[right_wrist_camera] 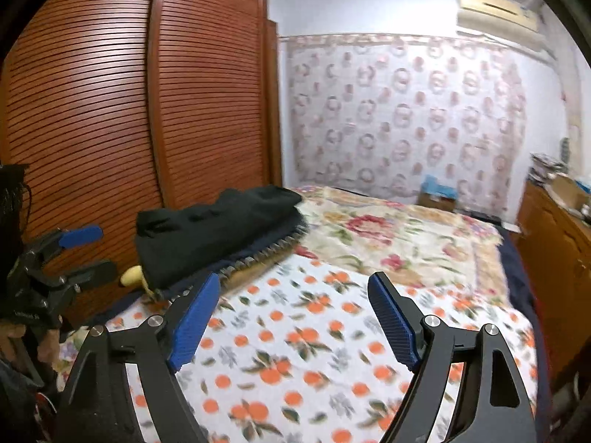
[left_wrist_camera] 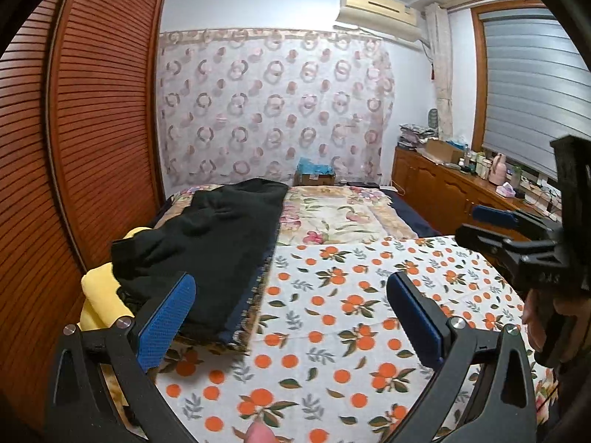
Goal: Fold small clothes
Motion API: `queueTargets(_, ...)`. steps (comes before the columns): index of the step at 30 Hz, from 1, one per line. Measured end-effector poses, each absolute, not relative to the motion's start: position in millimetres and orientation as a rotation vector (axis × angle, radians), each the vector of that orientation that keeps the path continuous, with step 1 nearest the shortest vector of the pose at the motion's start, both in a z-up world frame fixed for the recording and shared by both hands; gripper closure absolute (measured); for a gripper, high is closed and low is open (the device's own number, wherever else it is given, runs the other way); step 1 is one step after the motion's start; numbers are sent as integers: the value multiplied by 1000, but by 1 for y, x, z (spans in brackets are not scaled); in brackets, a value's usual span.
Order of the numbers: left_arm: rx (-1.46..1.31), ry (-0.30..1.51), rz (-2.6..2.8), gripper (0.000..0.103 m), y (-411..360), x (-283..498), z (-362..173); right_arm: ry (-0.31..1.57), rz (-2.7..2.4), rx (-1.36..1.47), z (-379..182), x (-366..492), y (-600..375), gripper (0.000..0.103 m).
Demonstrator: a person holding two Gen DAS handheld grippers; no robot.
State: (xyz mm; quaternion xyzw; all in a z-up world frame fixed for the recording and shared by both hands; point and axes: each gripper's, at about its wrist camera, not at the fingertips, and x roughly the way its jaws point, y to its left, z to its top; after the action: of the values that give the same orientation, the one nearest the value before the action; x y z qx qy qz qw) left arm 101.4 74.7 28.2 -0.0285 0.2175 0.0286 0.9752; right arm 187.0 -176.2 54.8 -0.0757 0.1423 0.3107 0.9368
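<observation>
Both my hand-held grippers, left (left_wrist_camera: 291, 313) and right (right_wrist_camera: 293, 317), released and empty above the orange-print sheet (left_wrist_camera: 332, 295), black clothes (left_wrist_camera: 207, 236) beside.

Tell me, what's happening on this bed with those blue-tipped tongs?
A person holds a two-finger gripper in each hand above a bed. The left gripper and the right gripper both stand open and hold nothing. Below them lies a sheet printed with oranges. To the left a black garment lies piled with something yellow beside it, next to the wooden wardrobe. No folding is under way right now.
</observation>
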Motion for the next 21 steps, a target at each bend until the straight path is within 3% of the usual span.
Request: queueTargets(21, -13, 403, -41, 0, -11, 96, 65, 210, 381, -69, 74, 78, -198, 15)
